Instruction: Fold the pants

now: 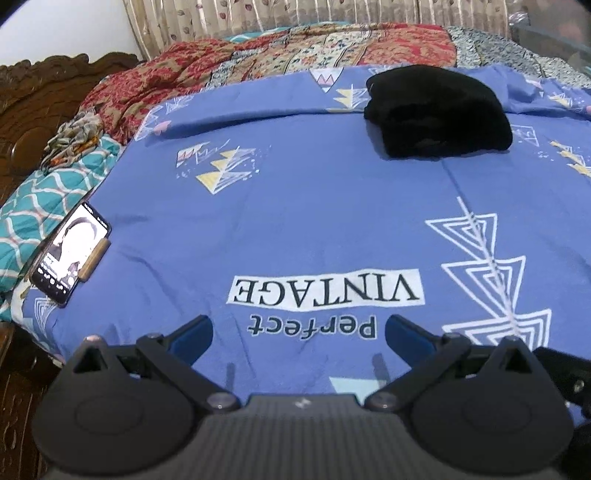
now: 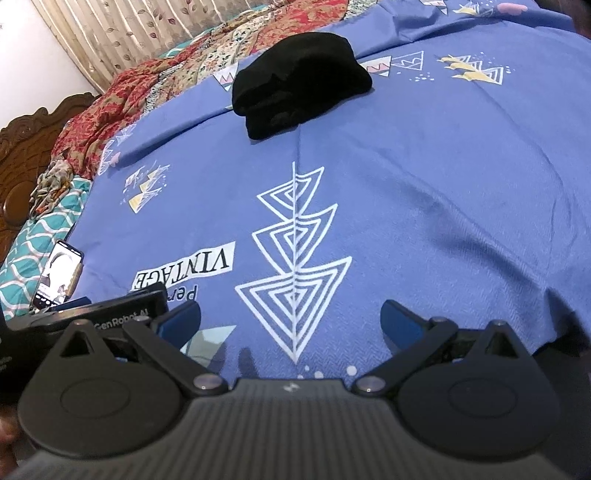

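At the far left a carved wooden headboard (image 1: pixel 22 122) borders the bed, with a teal wave-patterned cover (image 1: pixel 44 206) beside it and a small crumpled floral cloth (image 1: pixel 75 133) lying on top of that. A phone (image 1: pixel 70 254) with its screen lit rests at the left edge of the blue bedsheet (image 1: pixel 295 206), propped against a small wooden stand. Further back, a red and beige patterned quilt (image 1: pixel 258 51) lies bunched along the far side of the bed, under a leaf-printed curtain (image 1: pixel 258 14).

The left claw (image 1: pixel 299 334) hovers low over the near part of the sheet, just above the printed words "Perfect VINTAGE"; its blue-padded fingers are spread wide and hold nothing. To its right runs a column of white nested triangles printed on the sheet.

The right claw (image 2: pixel 290 317) hangs over the bottom of that triangle column, likewise spread wide with nothing between its fingers. The left claw's body shows just beside it at the left of the right wrist view.

The black pants (image 1: pixel 439 118) sit as a compact folded bundle on the far part of the sheet, right of centre in the left wrist view, well apart from both claws
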The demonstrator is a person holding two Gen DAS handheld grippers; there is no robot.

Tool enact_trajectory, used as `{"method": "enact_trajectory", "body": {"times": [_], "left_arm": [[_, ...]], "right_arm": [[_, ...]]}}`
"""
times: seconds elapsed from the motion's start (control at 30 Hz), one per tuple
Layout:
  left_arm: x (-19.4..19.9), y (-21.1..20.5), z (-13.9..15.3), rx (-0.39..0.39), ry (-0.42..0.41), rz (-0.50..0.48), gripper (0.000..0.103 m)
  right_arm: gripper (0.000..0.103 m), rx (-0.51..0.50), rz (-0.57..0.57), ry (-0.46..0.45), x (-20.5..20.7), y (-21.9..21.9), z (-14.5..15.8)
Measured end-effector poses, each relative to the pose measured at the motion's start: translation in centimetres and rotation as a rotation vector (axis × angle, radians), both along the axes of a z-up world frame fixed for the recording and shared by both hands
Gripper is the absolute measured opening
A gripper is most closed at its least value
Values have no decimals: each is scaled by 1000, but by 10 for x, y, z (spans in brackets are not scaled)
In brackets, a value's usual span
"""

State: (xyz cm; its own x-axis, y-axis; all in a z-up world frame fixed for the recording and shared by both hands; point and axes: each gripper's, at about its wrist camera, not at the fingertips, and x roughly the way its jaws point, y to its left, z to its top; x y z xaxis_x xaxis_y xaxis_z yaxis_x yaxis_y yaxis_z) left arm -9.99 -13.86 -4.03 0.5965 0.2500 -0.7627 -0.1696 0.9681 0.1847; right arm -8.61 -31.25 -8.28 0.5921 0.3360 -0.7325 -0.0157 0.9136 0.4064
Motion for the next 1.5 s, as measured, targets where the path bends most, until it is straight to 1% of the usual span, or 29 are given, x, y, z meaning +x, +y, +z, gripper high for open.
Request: {"method": "enact_trajectory", "body": {"times": [0.17,0.43,0.57,0.73,0.97,1.33,1.5], "left_arm": [[5,1,-7,-21,47,-8,103],[9,-1,-19,-36,109,-18,103],[12,2,-23,-53,127,-9,103],[16,1,-29,-54,156,-19,103],[19,5,-31,-79,171,0,103],[22,9,-38,-109,198,14,103],[21,8,-38,-111,210,10,103]], "right_arm": [[103,-11,-7,5,2,1,-1],[103,-19,-30,42,8,1,-8],[103,-40,-21,62,11,4,-11],[103,-57,-31,93,15,5,-15],[103,-82,-25,115,19,9,-18],[103,-82,-34,126,21,11,-21],[103,-118,-7,133,22,16,-22]]}}
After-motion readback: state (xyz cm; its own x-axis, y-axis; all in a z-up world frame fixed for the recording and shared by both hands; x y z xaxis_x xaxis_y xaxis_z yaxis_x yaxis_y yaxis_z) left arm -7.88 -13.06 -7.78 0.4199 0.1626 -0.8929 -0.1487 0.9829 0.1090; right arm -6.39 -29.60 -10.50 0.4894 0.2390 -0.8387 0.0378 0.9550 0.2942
